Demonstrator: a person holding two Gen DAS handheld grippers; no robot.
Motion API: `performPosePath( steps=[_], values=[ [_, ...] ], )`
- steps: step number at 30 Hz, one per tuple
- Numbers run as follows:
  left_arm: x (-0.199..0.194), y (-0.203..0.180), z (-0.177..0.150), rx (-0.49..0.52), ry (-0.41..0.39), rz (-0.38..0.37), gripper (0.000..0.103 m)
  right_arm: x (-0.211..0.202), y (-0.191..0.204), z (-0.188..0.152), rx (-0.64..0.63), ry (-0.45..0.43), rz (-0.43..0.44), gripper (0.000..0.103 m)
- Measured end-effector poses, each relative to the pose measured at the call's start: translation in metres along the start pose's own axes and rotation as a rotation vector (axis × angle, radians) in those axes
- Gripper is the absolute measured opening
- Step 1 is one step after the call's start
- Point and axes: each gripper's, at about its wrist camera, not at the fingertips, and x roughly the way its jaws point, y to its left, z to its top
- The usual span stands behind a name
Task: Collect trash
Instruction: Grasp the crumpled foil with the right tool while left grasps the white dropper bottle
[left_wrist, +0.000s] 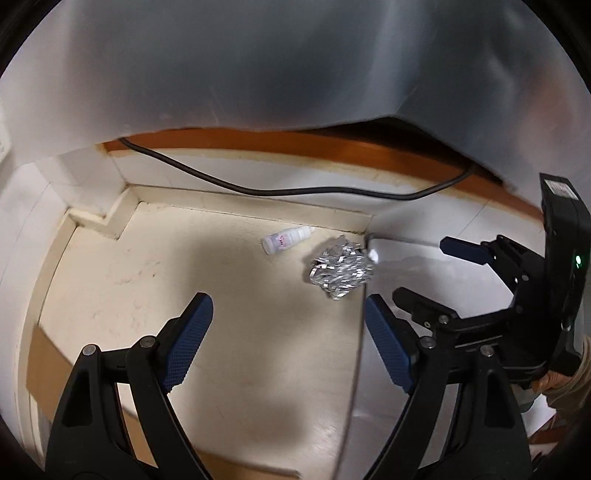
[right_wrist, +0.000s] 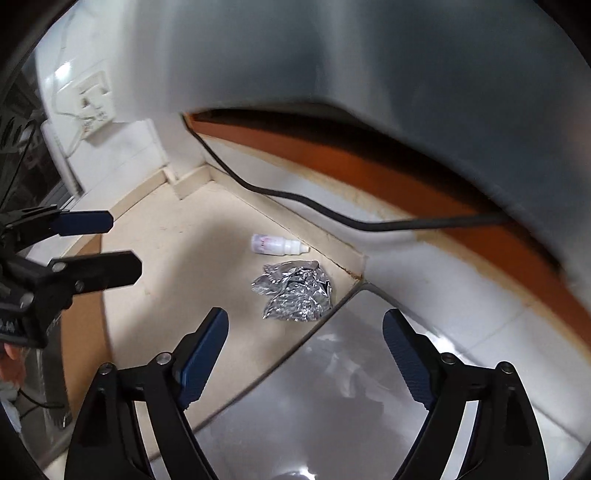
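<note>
Cream countertop (left_wrist: 229, 369) is seen filling a tiled corner, bounded at the back by a raised lip under white wall tiles and at one side by the edge of a steel sink (right_wrist: 332, 387). On it the crumpled foil (left_wrist: 338, 269) is found lying right at the back corner where the counter edge meets the sink rim, touching or all but touching that rim. A small white dropper bottle (left_wrist: 286, 240) lies on its side just beyond the foil, against the back lip, with its long axis running along that lip and its nozzle turned toward the sink corner. From the left gripper (left_wrist: 288, 332) the foil is placed ahead and a little to the right of the line between the fingers; from the right gripper (right_wrist: 306, 354) it is placed ahead and slightly to the left, nearly centred. Both grippers are seen spread wide with nothing between the pads, and neither touches any trash. The right gripper hangs over the sink edge and is judged the nearer and better aligned for the foil, while the bottle is judged more open to the left. A dark cable (left_wrist: 295, 190) is draped along the wall tiles behind, well clear of both pieces. A wall socket (right_wrist: 94, 103) is visible farther off.
</note>
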Motion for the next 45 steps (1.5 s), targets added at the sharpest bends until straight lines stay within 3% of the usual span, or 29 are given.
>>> performPosePath(
  steps=[8,18,20,25,30,39,45],
  values=[
    [0.057,0.023,0.0,0.01,0.037,-0.026,0.082,0.073,0.007,-0.01,0.025,0.03,-0.051,0.088],
    [0.082,0.031,0.006,0.012,0.04,-0.06,0.082,0.135,0.015,-0.017,-0.005,0.053,-0.093,0.085],
    [0.088,0.028,0.008,0.023,0.04,-0.059,0.082,0.137,0.013,-0.019,0.023,0.038,-0.058,0.063],
    [0.101,0.018,0.014,0.046,0.04,-0.066,0.082,0.136,0.011,-0.023,0.051,0.021,-0.055,0.057],
    [0.119,0.012,0.02,0.061,0.018,-0.069,0.082,0.128,0.002,-0.032,0.097,0.001,-0.057,0.056],
    [0.146,-0.002,0.026,0.165,-0.1,-0.031,0.081,0.129,-0.015,-0.04,0.17,-0.016,-0.013,0.056],
    [0.168,-0.006,0.03,0.202,-0.105,-0.022,0.069,0.127,-0.016,-0.047,0.165,-0.02,0.01,0.056]
  ],
)
